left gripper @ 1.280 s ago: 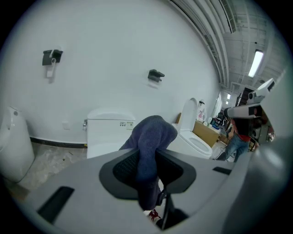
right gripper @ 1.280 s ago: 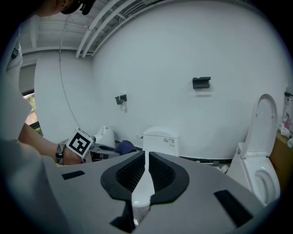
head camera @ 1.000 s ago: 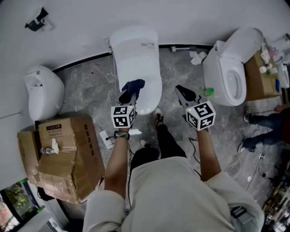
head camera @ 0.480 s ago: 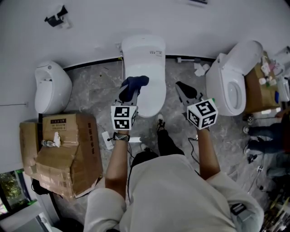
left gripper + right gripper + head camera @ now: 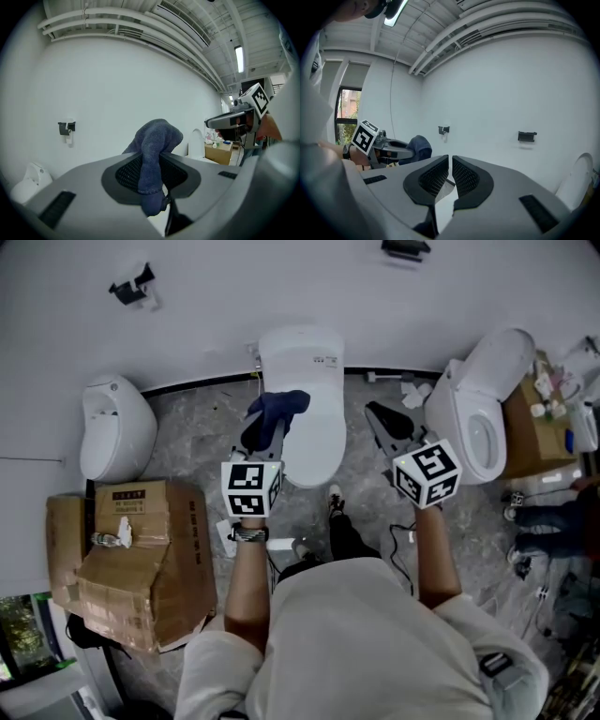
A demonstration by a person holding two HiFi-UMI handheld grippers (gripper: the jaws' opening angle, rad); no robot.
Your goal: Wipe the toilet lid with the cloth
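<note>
The cloth (image 5: 281, 406) is seen clamped in the left gripper (image 5: 269, 427), held over the closed lid (image 5: 314, 442) at 12 o'clock and, it is judged, clear of it. The right gripper (image 5: 382, 420), at 1 o'clock, is held closed on nothing (only a slit shows between its jaws). No wiping contact is shown. Whether the plain white lid has been wiped cannot be told, so the whole wipe may yet be left.
</note>
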